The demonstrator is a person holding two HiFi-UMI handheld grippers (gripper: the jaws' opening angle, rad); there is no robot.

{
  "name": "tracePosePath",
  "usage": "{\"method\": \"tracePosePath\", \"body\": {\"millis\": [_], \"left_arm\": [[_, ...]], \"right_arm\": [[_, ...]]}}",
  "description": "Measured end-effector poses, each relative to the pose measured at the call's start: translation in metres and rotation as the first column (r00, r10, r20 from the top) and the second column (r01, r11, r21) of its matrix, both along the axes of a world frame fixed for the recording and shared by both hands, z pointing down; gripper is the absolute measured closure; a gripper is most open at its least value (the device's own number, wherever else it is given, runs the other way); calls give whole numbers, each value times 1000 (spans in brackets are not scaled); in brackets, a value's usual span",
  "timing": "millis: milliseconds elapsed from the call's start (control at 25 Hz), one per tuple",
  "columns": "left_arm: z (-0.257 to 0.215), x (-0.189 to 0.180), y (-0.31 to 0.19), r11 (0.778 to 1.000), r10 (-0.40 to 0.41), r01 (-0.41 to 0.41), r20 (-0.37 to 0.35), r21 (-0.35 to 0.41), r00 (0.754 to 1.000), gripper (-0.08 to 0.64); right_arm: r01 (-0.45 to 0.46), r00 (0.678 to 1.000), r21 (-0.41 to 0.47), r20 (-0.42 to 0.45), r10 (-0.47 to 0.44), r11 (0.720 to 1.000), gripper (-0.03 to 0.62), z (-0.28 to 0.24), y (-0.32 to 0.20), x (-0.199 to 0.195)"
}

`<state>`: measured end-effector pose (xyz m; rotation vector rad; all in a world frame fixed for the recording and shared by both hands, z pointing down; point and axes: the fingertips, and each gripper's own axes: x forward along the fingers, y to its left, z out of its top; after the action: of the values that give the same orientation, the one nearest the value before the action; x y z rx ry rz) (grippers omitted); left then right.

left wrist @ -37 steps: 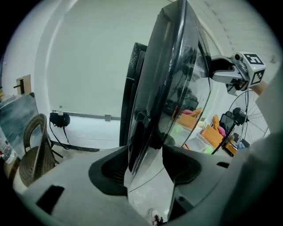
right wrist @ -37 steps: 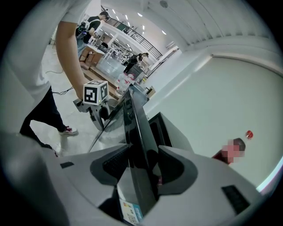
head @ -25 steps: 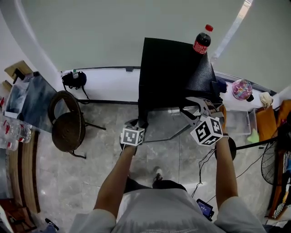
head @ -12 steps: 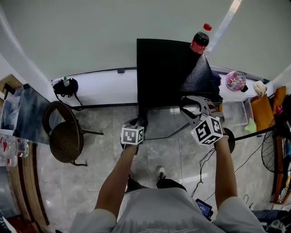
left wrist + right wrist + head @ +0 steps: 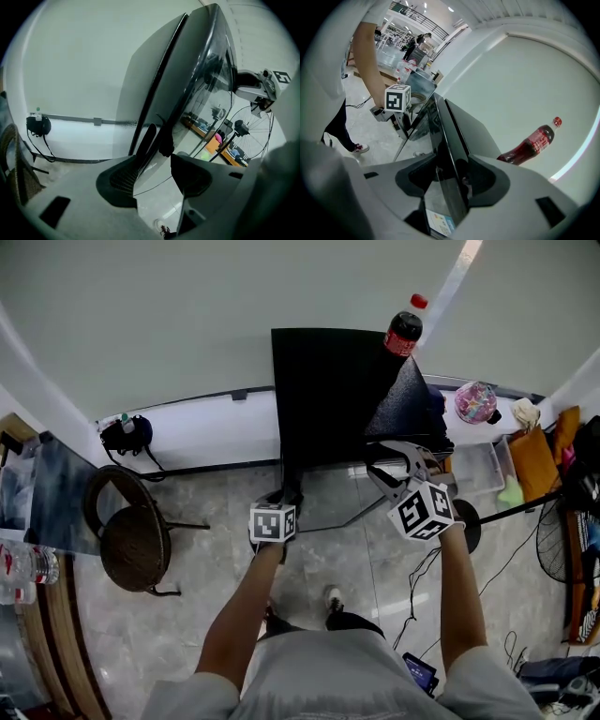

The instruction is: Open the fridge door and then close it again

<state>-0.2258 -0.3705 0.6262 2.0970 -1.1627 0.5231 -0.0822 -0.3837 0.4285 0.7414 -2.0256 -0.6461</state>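
Observation:
A small black fridge (image 5: pixel 323 395) stands against the wall with a cola bottle (image 5: pixel 402 327) on top. Its glossy door (image 5: pixel 328 498) faces me and reflects the floor. My left gripper (image 5: pixel 281 495) is at the door's left edge (image 5: pixel 149 138); that edge runs between its jaws (image 5: pixel 154 164), which are closing with a gap still showing beside the pads. On the door's right edge (image 5: pixel 447 154) my right gripper (image 5: pixel 386 465) is shut, one pad on each side of it (image 5: pixel 452 177). Whether the door is ajar I cannot tell.
A round dark chair (image 5: pixel 127 540) stands left of the fridge, a black bag (image 5: pixel 127 435) by the wall. Right of the fridge are a pink ball (image 5: pixel 475 401), a clear bin (image 5: pixel 480 470), a stand's base (image 5: pixel 469 521) and cables (image 5: pixel 422 568) on the tiled floor.
The head view has drifted, so the fridge sits further left in the picture. My left gripper has come in closer to the door's left edge. The right gripper stays on the right edge.

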Motion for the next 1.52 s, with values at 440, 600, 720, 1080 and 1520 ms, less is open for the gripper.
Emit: {"method": "tracePosePath", "body": {"millis": [440,600,720,1080,1520], "left_arm": [[-25,-34,16,984,158,-166,121,57,980,344],[-60,-61,17,969,181,-203,154,142,971,346],[-99,-76,11,949,169,-205,163,239,972,378],[-235,-92,-8,825,70,-147,158,546,985,542],[-343,-84,8,668,-5,-162,222,726,975,549]], "right_arm": [[-122,979,-2,166,121,993,387,-9,16,-2],[-181,911,-55,366,189,982,426,-16,28,2],[-224,855,-75,463,233,972,456,-25,30,10],[-291,721,-9,655,225,957,591,-90,25,28],[-187,717,67,692,90,980,595,-154,31,6]]}}
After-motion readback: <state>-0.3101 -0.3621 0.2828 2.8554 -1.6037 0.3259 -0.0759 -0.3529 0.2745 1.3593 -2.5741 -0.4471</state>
